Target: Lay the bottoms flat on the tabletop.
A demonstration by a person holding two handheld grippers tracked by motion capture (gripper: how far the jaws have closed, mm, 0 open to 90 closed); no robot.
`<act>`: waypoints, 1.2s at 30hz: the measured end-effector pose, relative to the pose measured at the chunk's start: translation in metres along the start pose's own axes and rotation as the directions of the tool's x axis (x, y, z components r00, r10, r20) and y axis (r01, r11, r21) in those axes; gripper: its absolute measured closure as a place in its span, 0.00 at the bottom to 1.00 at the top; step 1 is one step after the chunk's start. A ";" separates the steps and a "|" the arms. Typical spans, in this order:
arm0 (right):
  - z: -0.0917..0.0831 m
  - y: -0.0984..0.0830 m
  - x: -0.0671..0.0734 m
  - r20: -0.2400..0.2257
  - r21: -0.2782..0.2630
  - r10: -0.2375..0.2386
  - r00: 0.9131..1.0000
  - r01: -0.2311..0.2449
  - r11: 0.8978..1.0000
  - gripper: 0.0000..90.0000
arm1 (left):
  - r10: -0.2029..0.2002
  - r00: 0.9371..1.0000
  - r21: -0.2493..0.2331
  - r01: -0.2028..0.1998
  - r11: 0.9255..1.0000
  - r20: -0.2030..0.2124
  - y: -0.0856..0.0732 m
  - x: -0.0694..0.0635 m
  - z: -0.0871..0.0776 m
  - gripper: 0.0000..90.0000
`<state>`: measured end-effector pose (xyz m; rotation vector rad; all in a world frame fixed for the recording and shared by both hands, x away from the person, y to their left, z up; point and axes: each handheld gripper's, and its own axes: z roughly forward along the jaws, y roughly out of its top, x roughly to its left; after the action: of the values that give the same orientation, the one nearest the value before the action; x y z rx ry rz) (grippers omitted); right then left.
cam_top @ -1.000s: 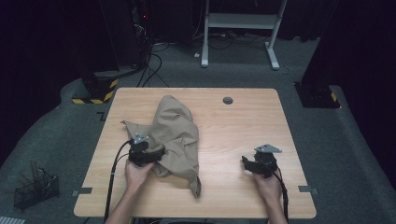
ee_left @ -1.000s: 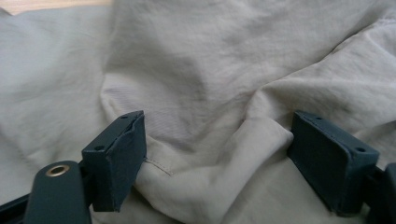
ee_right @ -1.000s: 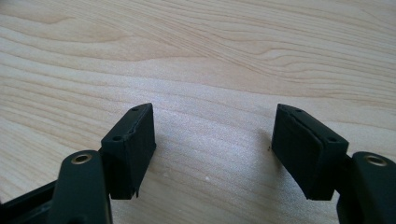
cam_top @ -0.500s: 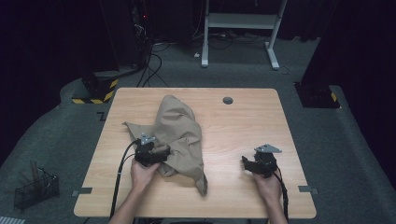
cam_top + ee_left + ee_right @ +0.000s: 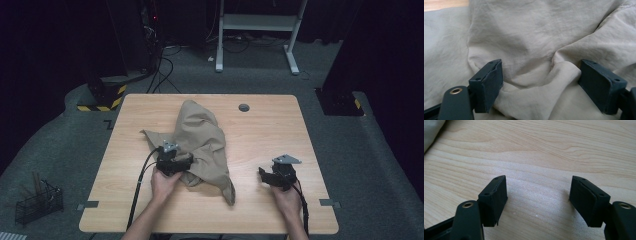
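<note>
1. Cloth: a crumpled beige woven fabric garment [image 5: 202, 142] lies heaped on the light wood-grain tabletop [image 5: 260, 125], left of centre, with a narrow tail trailing toward the near edge. It is bunched and creased throughout, with no flat or folded section.

2. Progress: judged from this heap, the handling of the cloth is at an early stage. No grasp is secured, nothing is spread or folded, and nearly all the work appears left to do.

3. Left gripper [image 5: 186, 161]: in the high view it rests at the near-left flank of the cloth. In the left gripper view its black jaws stand wide apart, pressed down into the fabric, with a raised ridge of cloth [image 5: 560, 68] between them. They bracket this fold but have not closed on it, so nothing is held.

4. Right gripper [image 5: 263, 174]: it sits low on bare wood, well apart from the main heap and to the right of the trailing tail. In the right gripper view its jaws are spread wide over empty tabletop [image 5: 541, 152] and hold nothing; a corner of pale cloth [image 5: 431, 131] shows at the upper left.

5. Pose: both forearms enter from the near edge. The left hand [image 5: 164, 182] angles its gripper rightward into the cloth; the right hand [image 5: 286, 195] points its gripper toward the left, near the table surface.
</note>
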<state>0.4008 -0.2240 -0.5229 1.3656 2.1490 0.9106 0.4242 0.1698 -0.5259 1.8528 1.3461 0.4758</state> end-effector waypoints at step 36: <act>-0.006 0.052 0.061 -0.227 -0.085 -0.124 0.966 0.107 0.991 0.46 | -0.021 0.999 -0.008 0.021 1.000 0.026 0.007 -0.017 0.013 0.25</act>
<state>0.4031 -0.1547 -0.4818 1.1340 2.3145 1.1377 0.4313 0.1487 -0.5261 1.8297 1.3436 0.4450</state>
